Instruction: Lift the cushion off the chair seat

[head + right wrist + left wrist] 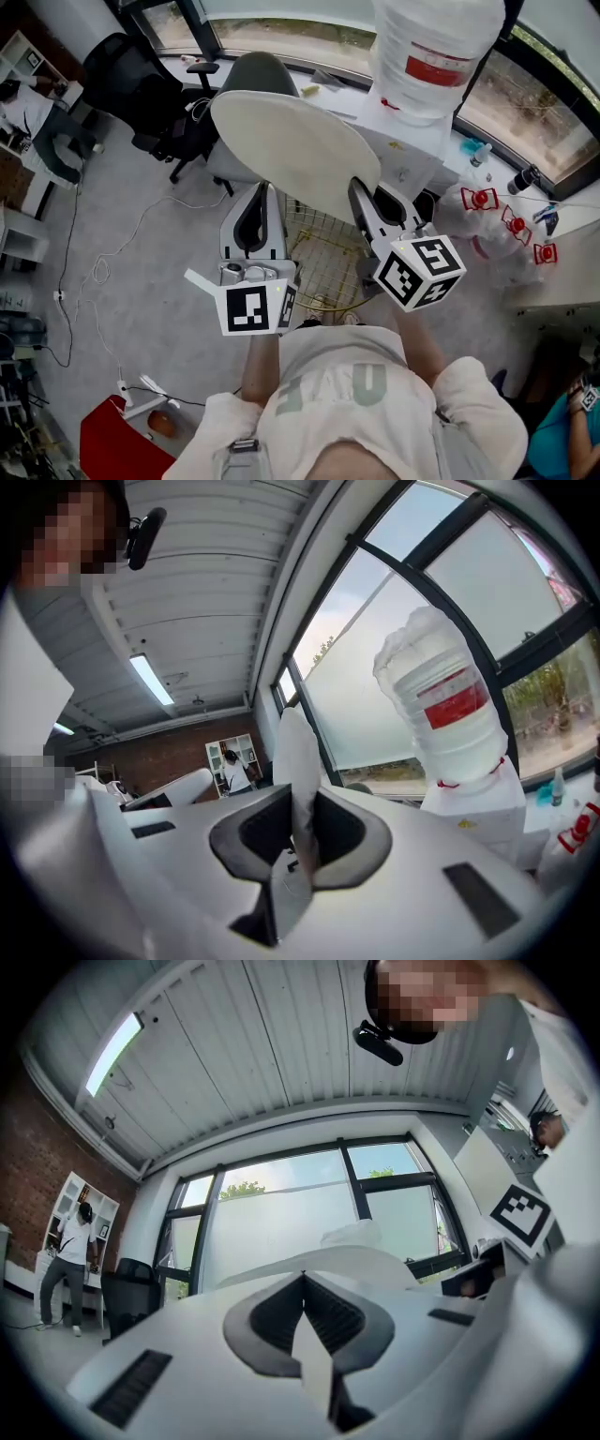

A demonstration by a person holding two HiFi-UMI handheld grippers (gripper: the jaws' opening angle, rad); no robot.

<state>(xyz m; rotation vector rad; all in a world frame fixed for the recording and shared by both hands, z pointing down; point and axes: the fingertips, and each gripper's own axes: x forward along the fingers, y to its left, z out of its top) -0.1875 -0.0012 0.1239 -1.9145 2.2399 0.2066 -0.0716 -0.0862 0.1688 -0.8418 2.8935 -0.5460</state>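
A round white cushion (295, 150) hangs in the air above the gold wire chair seat (323, 258), held tilted between both grippers. My left gripper (265, 189) is shut on the cushion's near left edge, my right gripper (360, 186) on its near right edge. In the left gripper view the cushion (328, 1262) spreads out beyond the closed jaws (305, 1281). The right gripper view shows the cushion (298, 747) edge-on, pinched between the dark pads (300, 808).
A water dispenser with a large bottle (431, 47) stands by the window at the back right. A grey chair (258, 70) and a black office chair (141, 75) stand behind. Cables lie on the floor at left. A person (70, 1260) stands far off.
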